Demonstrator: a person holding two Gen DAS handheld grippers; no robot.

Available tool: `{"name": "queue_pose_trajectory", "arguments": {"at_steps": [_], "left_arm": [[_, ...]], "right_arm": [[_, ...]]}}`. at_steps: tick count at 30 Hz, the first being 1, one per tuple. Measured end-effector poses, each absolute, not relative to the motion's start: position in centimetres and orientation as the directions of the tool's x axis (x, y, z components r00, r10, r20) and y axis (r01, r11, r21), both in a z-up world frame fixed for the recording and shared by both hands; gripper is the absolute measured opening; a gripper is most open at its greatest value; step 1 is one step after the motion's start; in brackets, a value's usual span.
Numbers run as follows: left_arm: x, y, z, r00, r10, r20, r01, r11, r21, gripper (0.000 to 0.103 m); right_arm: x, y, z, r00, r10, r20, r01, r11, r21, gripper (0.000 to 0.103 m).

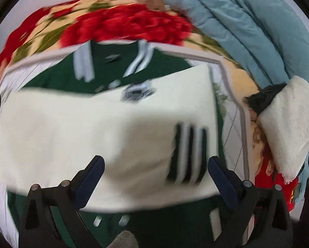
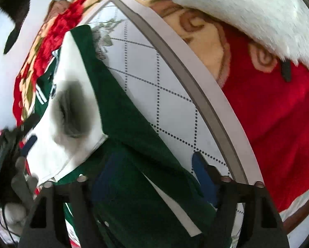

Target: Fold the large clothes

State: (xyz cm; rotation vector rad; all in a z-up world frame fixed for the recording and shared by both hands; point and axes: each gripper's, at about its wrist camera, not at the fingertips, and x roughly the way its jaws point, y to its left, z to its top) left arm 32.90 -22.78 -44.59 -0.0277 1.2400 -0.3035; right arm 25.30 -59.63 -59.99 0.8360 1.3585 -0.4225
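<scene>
Green and cream, the jacket (image 1: 105,128) lies on a white quilted mat (image 2: 158,95) with a grey border, itself spread over a red floral blanket (image 1: 133,24). Going left to right in the left wrist view, the mat's edge shows bare past the jacket's left side, a cream sleeve is folded across the green body, and a strip of mat stays free before the grey border; beyond that sit a blue quilt (image 1: 247,24) and a folded white towel (image 1: 288,124). The left gripper (image 1: 155,175) hangs over the cream sleeve with its jaws spread wide, nothing pinched; motion blur hides whether the pads brush the cloth. The right gripper (image 2: 152,177) is also parted, over the jacket's green edge, gripping nothing. Only the right wrist view shows the mat's dotted diamond stitching and the left gripper's blurred shape above the sleeve; only the left shows the jacket's striped collar.
</scene>
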Motion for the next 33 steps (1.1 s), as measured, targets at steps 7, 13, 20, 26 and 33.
{"name": "queue_pose_trajectory", "arguments": {"at_steps": [7, 13, 20, 26, 33], "left_arm": [[27.1, -12.3, -45.4, 0.343, 0.249, -0.906, -0.041, 0.967, 0.251, 0.102], [28.1, -2.6, -50.5, 0.191, 0.472, -0.861, -0.264, 0.869, 0.418, 0.102], [31.2, 1.3, -54.4, 0.106, 0.513, -0.852, -0.321, 0.828, 0.459, 0.102], [32.9, 2.3, -54.3, 0.169, 0.513, -0.842, -0.317, 0.837, 0.446, 0.094], [33.9, 3.6, -53.7, 0.212, 0.435, -0.875, -0.333, 0.874, 0.354, 0.057]], "right_arm": [[31.0, -53.6, -61.9, 0.032, 0.086, -0.996, 0.366, 0.926, 0.092, 0.076], [33.7, -56.5, -64.6, 0.080, 0.130, -0.988, 0.504, 0.850, 0.152, 0.014], [31.3, -61.1, -66.7, 0.101, 0.165, -0.981, 0.724, 0.664, 0.187, 0.019], [33.3, -59.5, -66.6, 0.047, 0.090, -0.995, 0.659, 0.746, 0.098, 0.021], [33.7, -58.4, -66.5, 0.119, 0.182, -0.976, 0.705, 0.677, 0.212, 0.011]]}}
